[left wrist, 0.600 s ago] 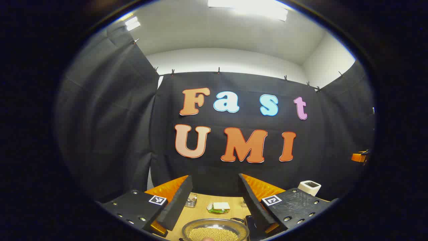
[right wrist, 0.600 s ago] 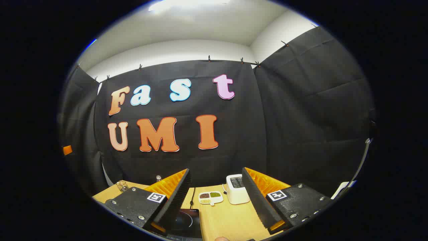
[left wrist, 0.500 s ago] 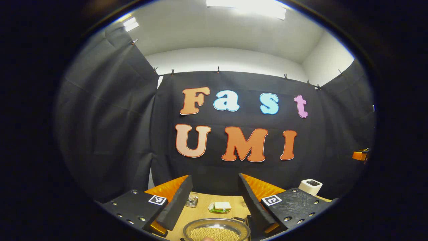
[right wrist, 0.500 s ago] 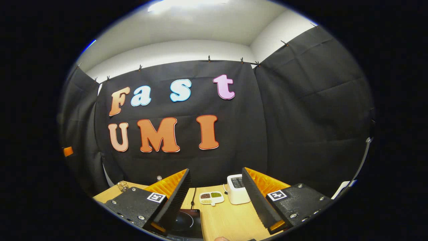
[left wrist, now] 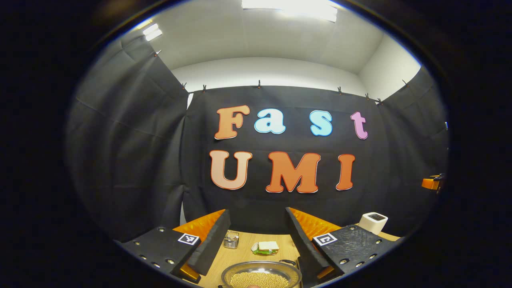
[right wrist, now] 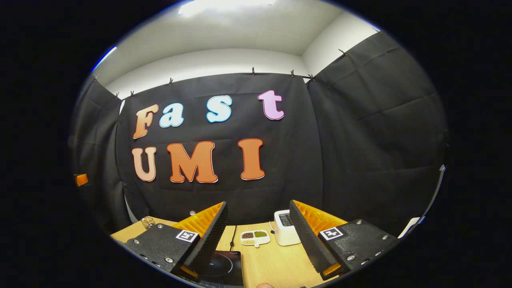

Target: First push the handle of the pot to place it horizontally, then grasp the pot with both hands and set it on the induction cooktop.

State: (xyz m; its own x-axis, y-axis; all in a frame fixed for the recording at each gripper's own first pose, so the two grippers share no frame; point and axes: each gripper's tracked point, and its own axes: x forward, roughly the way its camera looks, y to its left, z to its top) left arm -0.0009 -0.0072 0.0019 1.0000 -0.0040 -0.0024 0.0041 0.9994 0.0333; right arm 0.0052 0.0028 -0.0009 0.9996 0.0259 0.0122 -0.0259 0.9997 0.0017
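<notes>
Pot (left wrist: 261, 277) of beans sits just below and ahead of the left gripper (left wrist: 256, 240), cooktop (right wrist: 224, 269) under the right gripper (right wrist: 259, 236); both wide open, empty.

We see the pot (left wrist: 261, 276) nearest on the bench (left wrist: 244, 250), a sandwich plate (left wrist: 266, 248) behind it, a toaster (left wrist: 373, 222) far right.

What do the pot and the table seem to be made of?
The pot looks like metal with a shiny silver finish: its rim reflects light. The table looks like light wood or a wood-look laminate, matte, with visible grain lines; which of the two is unclear.
</notes>
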